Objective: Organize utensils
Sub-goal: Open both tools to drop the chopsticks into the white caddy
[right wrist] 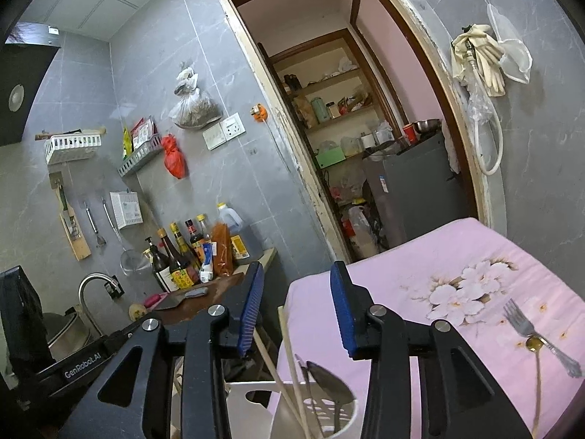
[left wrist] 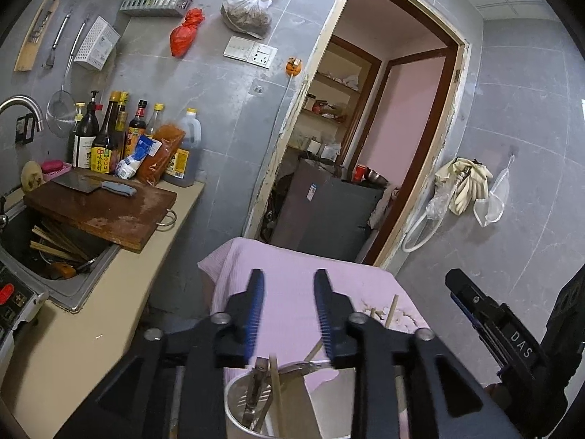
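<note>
Pink floral cloth (right wrist: 457, 256) covers the work surface by the doorway; the kitchen counter with a cutting board (left wrist: 102, 208) and cleaver (left wrist: 91, 184) lies well apart and is not involved. White utensil holder (right wrist: 310, 413) stands at the near edge of the cloth, below both grippers, already loaded: chopsticks (right wrist: 289, 366) lean out of it, with a dark ladle or spoon head (right wrist: 325, 376) and other metal handles inside; the left wrist view shows the same holder (left wrist: 248, 402) with tongs-like metal pieces, exact type unclear. Loose items remaining on the cloth: a silver fork (right wrist: 530, 333) crossed by a gold-bowled spoon (right wrist: 535, 347) with a long thin handle, touching where they overlap. Judgement: both are light, rigid, smooth metal lying flat on soft fabric, so likely slippery and hard to get under; best pinched across the handle mid-length, the spoon first since it appears to lie on top. Left gripper (left wrist: 289, 311): jaws parted wide, nothing between the pads, touching nothing. Right gripper (right wrist: 296, 311): jaws likewise spread, empty, held above the holder, well apart from the fork.
</note>
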A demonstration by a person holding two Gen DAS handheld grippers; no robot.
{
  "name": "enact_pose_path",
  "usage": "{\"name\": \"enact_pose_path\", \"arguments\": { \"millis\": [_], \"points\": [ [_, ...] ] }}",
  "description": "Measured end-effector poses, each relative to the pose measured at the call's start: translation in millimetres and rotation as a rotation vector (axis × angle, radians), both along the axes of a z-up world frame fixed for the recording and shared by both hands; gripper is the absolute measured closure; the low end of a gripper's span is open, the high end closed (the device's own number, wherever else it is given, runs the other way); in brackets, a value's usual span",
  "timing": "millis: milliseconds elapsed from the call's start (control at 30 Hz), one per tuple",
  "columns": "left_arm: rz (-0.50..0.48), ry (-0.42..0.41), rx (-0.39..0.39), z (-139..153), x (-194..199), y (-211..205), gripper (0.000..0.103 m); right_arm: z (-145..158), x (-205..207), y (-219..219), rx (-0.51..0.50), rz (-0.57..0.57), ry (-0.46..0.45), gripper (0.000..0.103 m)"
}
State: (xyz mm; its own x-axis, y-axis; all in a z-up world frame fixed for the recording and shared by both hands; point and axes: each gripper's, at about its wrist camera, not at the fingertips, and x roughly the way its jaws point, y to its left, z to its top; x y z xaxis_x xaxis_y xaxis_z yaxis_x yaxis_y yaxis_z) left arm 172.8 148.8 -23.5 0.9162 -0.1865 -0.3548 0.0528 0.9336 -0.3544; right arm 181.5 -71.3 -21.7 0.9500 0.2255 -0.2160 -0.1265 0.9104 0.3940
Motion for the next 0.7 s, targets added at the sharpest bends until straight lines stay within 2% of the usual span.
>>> {"name": "enact_pose_path", "arguments": {
  "millis": [133,267,333,500,700],
  "points": [
    [0.017,0.004,0.007,3.6,-1.1,-4.9,0.073,5.1,-4.9,-8.2,-0.01,-0.008,-0.006,0.067],
    [0.015,-0.014,0.02,11.3,-4.8,-15.5,0.057,10.8,-11.6,-19.3,-0.017,-0.022,-0.015,0.058],
    [0.008,-0.021,0.023,14.8,-6.2,-22.2,0.054,14.7,-13.9,-25.8,-0.026,-0.033,-0.02,0.054],
    [0.0,-0.046,0.049,25.8,-10.1,-48.4,0.033,26.9,-22.0,-54.5,-0.087,-0.06,-0.036,0.042],
    [-0.01,-0.07,0.105,35.5,-13.6,-93.8,0.013,36.3,-31.3,-96.2,-0.175,-0.076,-0.026,0.028]
  ]
}}
